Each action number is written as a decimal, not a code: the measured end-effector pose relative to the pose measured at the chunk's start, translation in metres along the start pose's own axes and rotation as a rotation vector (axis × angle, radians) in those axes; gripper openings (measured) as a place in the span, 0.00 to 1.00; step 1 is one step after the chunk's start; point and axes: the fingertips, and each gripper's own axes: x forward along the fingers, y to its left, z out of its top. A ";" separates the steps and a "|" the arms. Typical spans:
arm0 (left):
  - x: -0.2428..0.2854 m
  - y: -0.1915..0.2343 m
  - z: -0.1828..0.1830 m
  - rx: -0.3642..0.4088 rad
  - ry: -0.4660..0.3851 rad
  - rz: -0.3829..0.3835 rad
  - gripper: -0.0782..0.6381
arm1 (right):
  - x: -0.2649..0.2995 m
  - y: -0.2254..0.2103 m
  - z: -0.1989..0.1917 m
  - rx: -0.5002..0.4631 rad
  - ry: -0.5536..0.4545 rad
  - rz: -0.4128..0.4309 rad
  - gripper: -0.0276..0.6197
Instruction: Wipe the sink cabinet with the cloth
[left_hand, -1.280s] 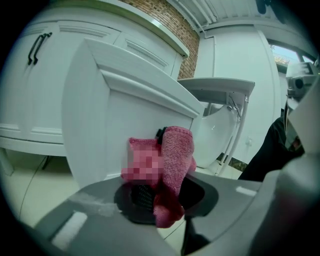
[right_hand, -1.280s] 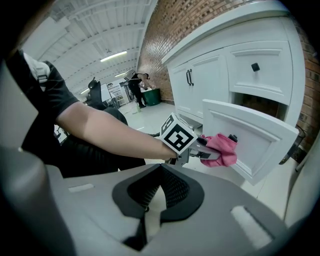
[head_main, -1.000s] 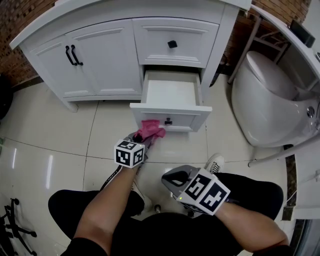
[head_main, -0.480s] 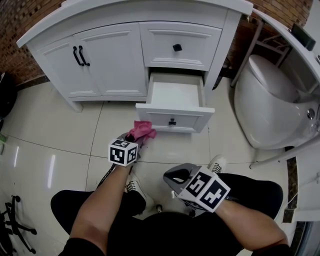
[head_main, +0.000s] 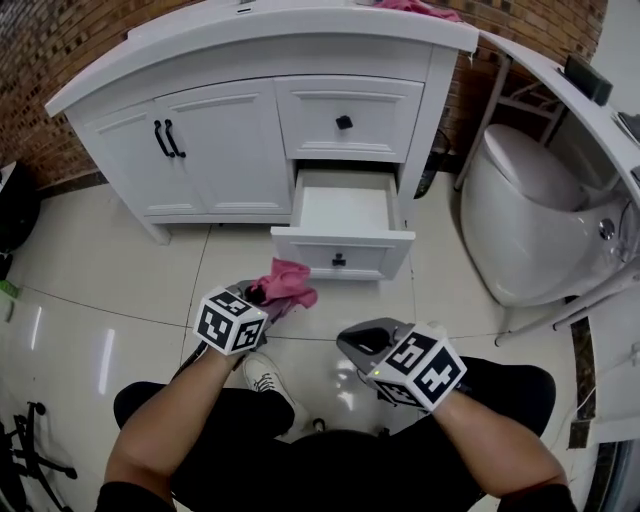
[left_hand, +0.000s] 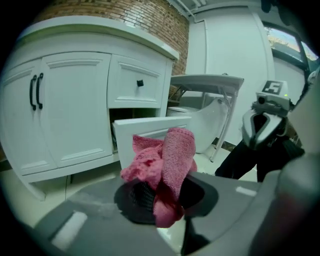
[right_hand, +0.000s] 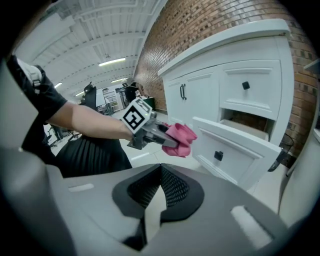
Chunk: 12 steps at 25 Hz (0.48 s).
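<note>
**Below the open drawer: cloth pinched in your left tool**

At about 7 o'clock from the open drawer (head_main: 345, 250), your left tool (head_main: 260, 297) is clamped on the pink cloth (head_main: 290, 280). It holds the cloth above the tiled floor (head_main: 100, 290), close to the drawer front's left corner. Whether the two touch, I cannot tell. The left gripper view shows the jaws pinching a low fold, with most of the fabric bunched loosely above them. Your right tool (head_main: 362, 346) hangs at 5 o'clock from the drawer, jaws together with nothing between them. The sink cabinet (head_main: 270, 55) fills the 12 o'clock side, with its double doors (head_main: 200, 150) at 11.

The cloth looks light, soft and knitted, so it will likely fold and drag rather than press flat. The free bunch is the part that should meet the paint. Your grip sits on a small tuck, which could slip out under a hard rub. If it loosens, take hold deeper in the bunched middle, not by an edge.
</note>
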 end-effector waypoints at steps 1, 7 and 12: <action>-0.010 -0.008 0.010 0.009 -0.016 -0.013 0.24 | -0.007 -0.005 0.005 0.013 -0.028 -0.017 0.05; -0.069 -0.061 0.057 0.098 -0.114 -0.067 0.24 | -0.058 -0.017 0.040 0.066 -0.214 -0.100 0.05; -0.096 -0.099 0.058 0.068 -0.182 -0.111 0.24 | -0.088 -0.008 0.043 0.089 -0.294 -0.151 0.05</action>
